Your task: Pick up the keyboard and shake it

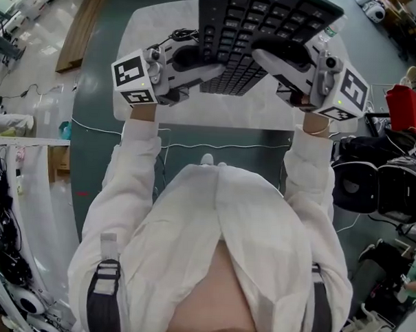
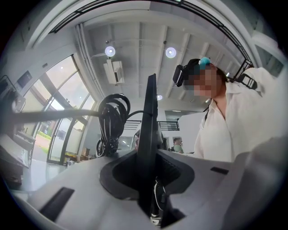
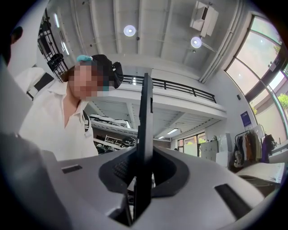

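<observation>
One black keyboard is held up over the white surface, tilted, with its keys towards the person. Its left end is pinched between the narrowly set fingers of the left gripper, and its right end between those of the right gripper. Beside the left grip is what looks like its coiled cable. Dark green floor surrounds the surface.

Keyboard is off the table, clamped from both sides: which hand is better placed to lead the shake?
Right, probably. Both the right gripper and left gripper are shut on the keyboard, but the coiled cable hangs beside the left one's grip.
</observation>
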`<state>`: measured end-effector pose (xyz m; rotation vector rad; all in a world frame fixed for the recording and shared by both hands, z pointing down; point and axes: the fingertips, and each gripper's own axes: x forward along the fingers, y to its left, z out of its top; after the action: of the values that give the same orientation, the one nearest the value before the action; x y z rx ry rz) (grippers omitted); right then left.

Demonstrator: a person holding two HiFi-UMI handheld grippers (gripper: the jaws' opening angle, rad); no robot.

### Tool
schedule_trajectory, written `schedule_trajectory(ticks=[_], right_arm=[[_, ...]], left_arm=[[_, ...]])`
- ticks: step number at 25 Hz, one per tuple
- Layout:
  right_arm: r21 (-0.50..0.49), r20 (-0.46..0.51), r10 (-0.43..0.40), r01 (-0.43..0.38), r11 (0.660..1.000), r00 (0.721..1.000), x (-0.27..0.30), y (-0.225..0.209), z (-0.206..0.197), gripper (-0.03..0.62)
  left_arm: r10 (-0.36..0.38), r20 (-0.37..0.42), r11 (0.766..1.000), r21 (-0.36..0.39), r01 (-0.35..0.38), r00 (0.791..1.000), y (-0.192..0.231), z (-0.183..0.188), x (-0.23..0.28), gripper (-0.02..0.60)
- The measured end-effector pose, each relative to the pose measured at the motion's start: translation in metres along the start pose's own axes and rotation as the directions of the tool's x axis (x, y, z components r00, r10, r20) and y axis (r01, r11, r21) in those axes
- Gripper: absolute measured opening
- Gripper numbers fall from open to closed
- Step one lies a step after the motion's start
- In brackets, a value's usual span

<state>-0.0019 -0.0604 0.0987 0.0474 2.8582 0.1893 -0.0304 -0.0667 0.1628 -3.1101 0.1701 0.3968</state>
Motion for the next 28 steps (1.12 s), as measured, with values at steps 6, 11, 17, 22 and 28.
schedule_trajectory(ticks=[6,11,17,22,28], right_arm=[[0.017,-0.084,-0.03,0.031,0.999,0.996,0.001,0.007,-0.008,0.084],[0.015,-0.139,-0.024,0.027,1.0,0.99,0.005,0.009,-0.008,0.086],[0.011,-0.197,-0.025,0.028,1.0,0.98,0.008,0.008,-0.009,0.086],[0.03,-0.203,-0.026,0.033,0.999,0.979,0.005,0.0,-0.01,0.086],[0.052,-0.198,-0.032,0.043,0.998,0.98,-0.001,0.001,-0.021,0.086]], left_arm=[[-0.02,0.074,0.998,-0.058,0.024,0.997,-0.008,-0.012,0.0,0.101],[-0.051,0.156,0.994,-0.089,0.065,0.986,-0.009,-0.014,0.002,0.101],[-0.061,0.217,0.99,-0.112,0.087,0.974,-0.008,-0.016,0.004,0.101],[-0.046,0.23,0.987,-0.142,0.08,0.972,-0.003,-0.018,0.008,0.101],[-0.029,0.202,0.986,-0.153,0.061,0.979,-0.004,-0.03,0.007,0.101]])
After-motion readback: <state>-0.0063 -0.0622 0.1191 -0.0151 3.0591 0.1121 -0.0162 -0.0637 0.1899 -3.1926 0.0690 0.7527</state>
